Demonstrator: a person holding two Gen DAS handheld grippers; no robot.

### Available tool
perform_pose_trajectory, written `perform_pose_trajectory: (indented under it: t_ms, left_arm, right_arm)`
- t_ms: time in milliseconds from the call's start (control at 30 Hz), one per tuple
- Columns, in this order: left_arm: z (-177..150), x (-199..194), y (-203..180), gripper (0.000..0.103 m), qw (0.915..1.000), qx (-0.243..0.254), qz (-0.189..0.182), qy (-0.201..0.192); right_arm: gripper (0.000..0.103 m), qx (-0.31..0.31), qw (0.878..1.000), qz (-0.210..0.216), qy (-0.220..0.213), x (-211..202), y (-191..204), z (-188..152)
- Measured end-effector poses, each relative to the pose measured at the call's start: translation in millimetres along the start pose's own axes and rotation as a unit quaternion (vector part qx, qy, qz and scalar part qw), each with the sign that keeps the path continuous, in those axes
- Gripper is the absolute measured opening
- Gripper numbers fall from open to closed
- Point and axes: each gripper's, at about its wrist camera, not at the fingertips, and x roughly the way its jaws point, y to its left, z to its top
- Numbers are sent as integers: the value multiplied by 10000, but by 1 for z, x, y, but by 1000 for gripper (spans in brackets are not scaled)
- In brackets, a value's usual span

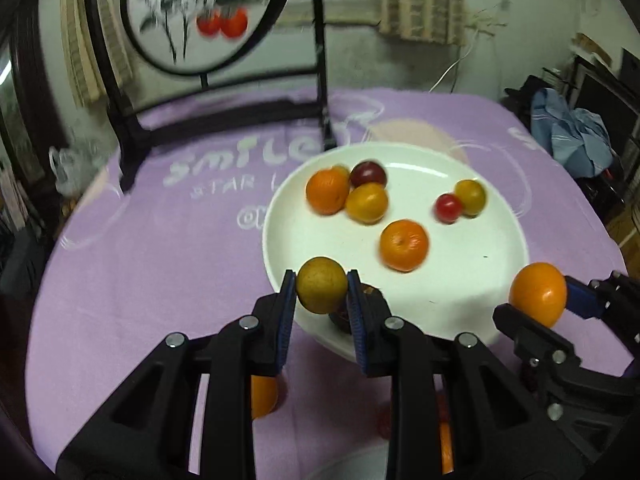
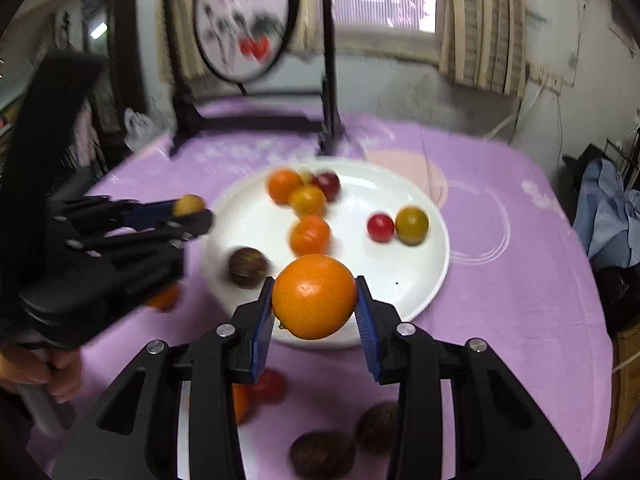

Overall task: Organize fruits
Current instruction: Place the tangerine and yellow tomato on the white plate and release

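Observation:
My left gripper (image 1: 322, 292) is shut on a small yellow-green round fruit (image 1: 321, 290) and holds it over the near left rim of the white plate (image 1: 460, 300). It also shows in the right wrist view (image 2: 188, 210). My right gripper (image 2: 316, 300) is shut on a large orange (image 2: 315, 297) above the plate's near rim (image 2: 432, 288); the orange also shows in the left wrist view (image 1: 539, 294). The plate holds several fruits: oranges (image 1: 404, 245), a red tomato (image 1: 448, 208), a dark brown fruit (image 2: 247, 267).
A purple cloth (image 1: 160, 260) covers the table. A black stand with a round painted screen (image 1: 200, 16) is at the back. More fruits lie near me: an orange (image 1: 262, 396), a red one (image 2: 272, 386), two brown ones (image 2: 322, 454). A blue cloth heap (image 1: 572, 132) lies right.

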Motion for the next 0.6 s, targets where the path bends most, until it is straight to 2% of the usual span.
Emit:
perform_pose_trajectory:
  t_ms: [167,233,267,333,367,533,600]
  left_arm:
    - [7,31,12,26,9996,-190,15,204]
    - [9,36,18,42,9990,-412,-56,189]
    - [11,36,21,62,9985,-516,-70,153]
    - [10,29,22,65,9984,-564,-11,-8]
    - [11,27,21,65,9986,-521,-29,-15]
    - [0,1,25,67,9986,-520,-138,8]
    - [-7,-13,28,76,9983,-536,-227,-57]
  right_arm:
    - [39,72,9997,13,238,30,-5,1]
    - [40,152,9994,66,320,34,-5,2]
    - [46,187,9994,53,292,33,-6,2]
    - [59,300,9994,75,121,24,-8,1]
    - [61,351,9993,101,5,16,-9,0]
    - [61,555,9981,213,-174,-15,-17,-8]
    - [61,600,9978,202,-206,-29,-20,-17]
